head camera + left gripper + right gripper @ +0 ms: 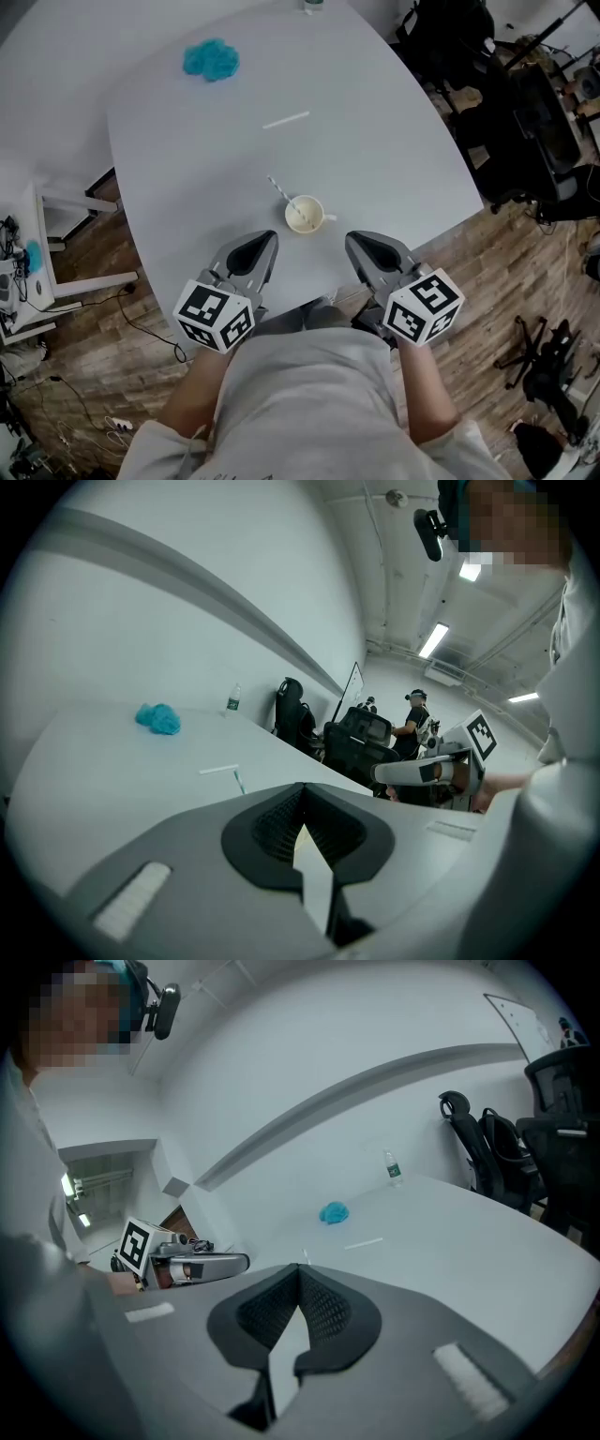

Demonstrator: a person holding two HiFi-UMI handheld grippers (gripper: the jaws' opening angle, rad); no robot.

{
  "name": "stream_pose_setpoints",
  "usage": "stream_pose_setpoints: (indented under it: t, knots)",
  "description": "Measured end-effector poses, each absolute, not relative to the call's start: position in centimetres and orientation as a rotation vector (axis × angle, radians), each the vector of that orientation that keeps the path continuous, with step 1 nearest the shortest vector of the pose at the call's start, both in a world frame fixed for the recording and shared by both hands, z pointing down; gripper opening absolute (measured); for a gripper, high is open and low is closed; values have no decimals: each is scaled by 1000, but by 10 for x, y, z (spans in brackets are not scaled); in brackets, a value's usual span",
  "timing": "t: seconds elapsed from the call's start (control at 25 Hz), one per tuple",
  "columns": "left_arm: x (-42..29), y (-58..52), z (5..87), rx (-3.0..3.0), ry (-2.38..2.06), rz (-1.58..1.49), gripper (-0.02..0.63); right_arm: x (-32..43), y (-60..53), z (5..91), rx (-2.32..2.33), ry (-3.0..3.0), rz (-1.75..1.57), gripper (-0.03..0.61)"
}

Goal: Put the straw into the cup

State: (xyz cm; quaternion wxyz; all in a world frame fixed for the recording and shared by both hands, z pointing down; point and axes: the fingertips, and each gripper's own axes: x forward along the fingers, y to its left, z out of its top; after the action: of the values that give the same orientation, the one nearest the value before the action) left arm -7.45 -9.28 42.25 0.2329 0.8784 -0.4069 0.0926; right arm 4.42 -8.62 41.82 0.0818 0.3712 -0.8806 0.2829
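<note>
A cream cup (305,214) stands on the white table (394,141) near its front edge. A striped straw (278,188) leans out of the cup toward the far left; its tip (239,780) shows just above my left jaws. My left gripper (269,236) sits just to the near left of the cup, shut and holding nothing. To the near right of the cup is my right gripper (353,240), also shut and holding nothing. The jaw tips meet in both the left gripper (300,786) view and the right gripper (300,1267) view. The cup itself is hidden behind the jaws in both.
A white paper strip (286,119) lies mid-table beyond the cup. A blue cloth (211,60) sits at the far left and a bottle (314,6) at the far edge. Black chairs and gear (511,103) crowd the right side. A white shelf (28,262) stands at the left.
</note>
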Motion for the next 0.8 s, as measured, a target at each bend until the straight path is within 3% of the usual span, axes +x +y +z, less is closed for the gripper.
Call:
stream_pose_setpoints:
  t: [0.8]
  knots:
    - [-65,-86,385,2476,-1096,258,18,36,-85,378,1085,-2704,743,5]
